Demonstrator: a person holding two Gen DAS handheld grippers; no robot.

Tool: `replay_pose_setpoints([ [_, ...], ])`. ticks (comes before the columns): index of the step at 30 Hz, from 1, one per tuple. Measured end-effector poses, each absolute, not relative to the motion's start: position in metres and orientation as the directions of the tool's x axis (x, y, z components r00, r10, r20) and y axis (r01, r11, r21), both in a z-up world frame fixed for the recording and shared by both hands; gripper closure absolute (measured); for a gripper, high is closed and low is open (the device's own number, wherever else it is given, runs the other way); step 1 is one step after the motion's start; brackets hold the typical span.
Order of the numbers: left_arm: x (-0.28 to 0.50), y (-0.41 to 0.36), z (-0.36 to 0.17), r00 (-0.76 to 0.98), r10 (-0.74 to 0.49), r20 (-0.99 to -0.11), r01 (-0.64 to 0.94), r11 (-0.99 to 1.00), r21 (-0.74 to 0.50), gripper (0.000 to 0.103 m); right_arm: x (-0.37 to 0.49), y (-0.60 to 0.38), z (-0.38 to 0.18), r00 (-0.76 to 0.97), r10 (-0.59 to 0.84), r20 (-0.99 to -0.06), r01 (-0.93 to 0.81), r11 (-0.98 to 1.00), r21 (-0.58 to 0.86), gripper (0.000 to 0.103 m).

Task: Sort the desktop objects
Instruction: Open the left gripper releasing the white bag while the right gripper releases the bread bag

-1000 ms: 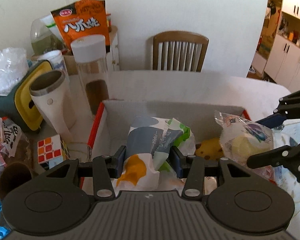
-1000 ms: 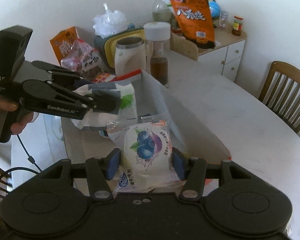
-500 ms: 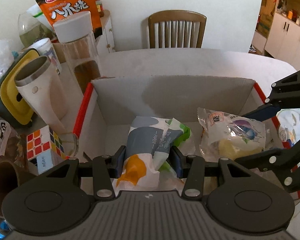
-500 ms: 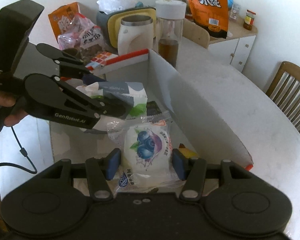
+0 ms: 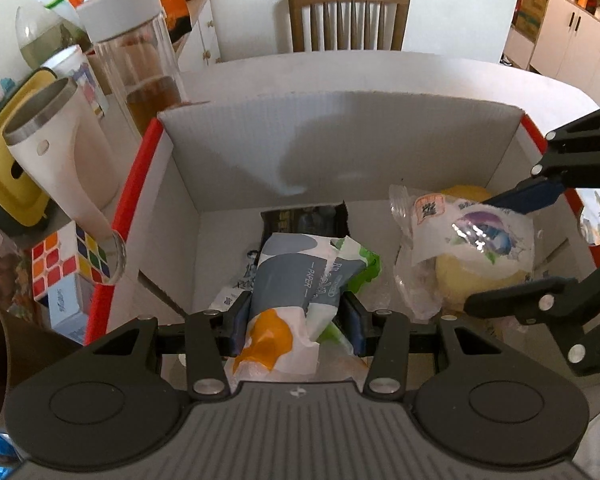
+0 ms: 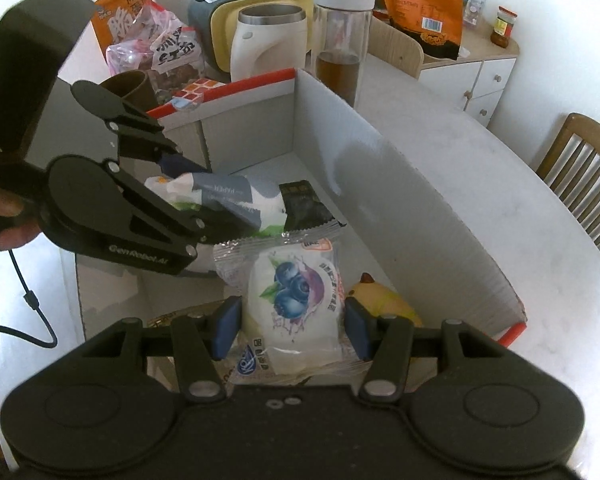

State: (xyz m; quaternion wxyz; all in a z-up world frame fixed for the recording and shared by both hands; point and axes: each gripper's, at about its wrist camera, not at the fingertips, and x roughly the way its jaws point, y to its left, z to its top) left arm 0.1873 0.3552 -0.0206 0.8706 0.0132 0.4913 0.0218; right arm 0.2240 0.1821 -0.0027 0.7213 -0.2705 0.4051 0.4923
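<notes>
A white cardboard box [image 5: 340, 140] with red edges lies open below both grippers. My left gripper [image 5: 296, 320] is shut on a grey, white and orange tissue pack [image 5: 300, 280], held low inside the box. My right gripper [image 6: 292, 330] is shut on a clear blueberry bread packet [image 6: 296, 292], also down in the box. The left wrist view has the right gripper [image 5: 500, 250] and its bread packet [image 5: 460, 240] on the right. From the right wrist, the left gripper [image 6: 204, 196] and its tissue pack [image 6: 228, 192] appear on the left, with a hand behind them.
In the box lie a dark snack packet [image 6: 304, 204] and a yellow toy [image 6: 384, 300]. Left of the box stand a white mug [image 5: 56, 160], a glass bottle of tea [image 5: 136, 60], a Rubik's cube [image 5: 68, 264] and a brown cup [image 5: 4, 356]. A wooden chair [image 5: 348, 16] stands behind the table.
Both grippers have sunk into the box with their packets still gripped. The box walls now rise around them and the box floor is nearer.
</notes>
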Motion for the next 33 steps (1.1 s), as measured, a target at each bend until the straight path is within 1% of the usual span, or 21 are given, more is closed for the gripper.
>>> replay_pose_setpoints([
  [8,0.188,0.351,-0.027,0.502,0.044,-0.864,-0.014,0.999,0.043,0.056,0.225,0.185,-0.003,0.206,0.486,-0.850,-0.929,0.371,-0.013,0.047],
  [11,0.189,0.350,-0.028,0.501,0.045,-0.865,-0.011,0.999,0.045,0.054,0.224,0.184,-0.002,0.212,0.484,-0.849,-0.928,0.371,-0.021,0.047],
  [12,0.189,0.349,-0.029,0.499,0.046,-0.865,-0.012,0.999,0.046,0.052,0.224,0.183,-0.002,0.212,0.484,-0.849,-0.929,0.370,-0.021,0.046],
  [14,0.190,0.351,-0.028,0.500,0.045,-0.865,-0.011,0.999,0.045,0.049,0.223,0.181,-0.002,0.218,0.485,-0.847,-0.928,0.371,-0.027,0.043],
  [16,0.190,0.351,-0.027,0.503,0.054,-0.862,-0.014,0.998,0.054,0.043,0.223,0.180,0.000,0.224,0.492,-0.841,-0.927,0.374,-0.028,0.041],
  [19,0.188,0.351,-0.023,0.516,0.049,-0.855,-0.011,0.999,0.051,0.036,0.224,0.177,0.006,0.225,0.506,-0.833,-0.928,0.373,-0.024,0.041],
  [22,0.187,0.350,-0.019,0.526,0.050,-0.849,-0.007,0.999,0.054,0.033,0.222,0.176,0.010,0.226,0.514,-0.827,-0.930,0.367,-0.027,0.040],
  [29,0.180,0.347,-0.008,0.544,0.049,-0.838,-0.008,0.999,0.053,0.032,0.218,0.169,0.022,0.233,0.533,-0.813,-0.930,0.367,-0.026,0.040],
  [31,0.177,0.345,-0.003,0.554,0.049,-0.831,-0.005,0.998,0.055,0.028,0.218,0.164,0.028,0.236,0.543,-0.806,-0.928,0.371,-0.022,0.040],
  [33,0.174,0.342,0.002,0.562,0.048,-0.826,-0.003,0.998,0.056,0.027,0.216,0.160,0.033,0.239,0.550,-0.800,-0.927,0.373,-0.021,0.040],
])
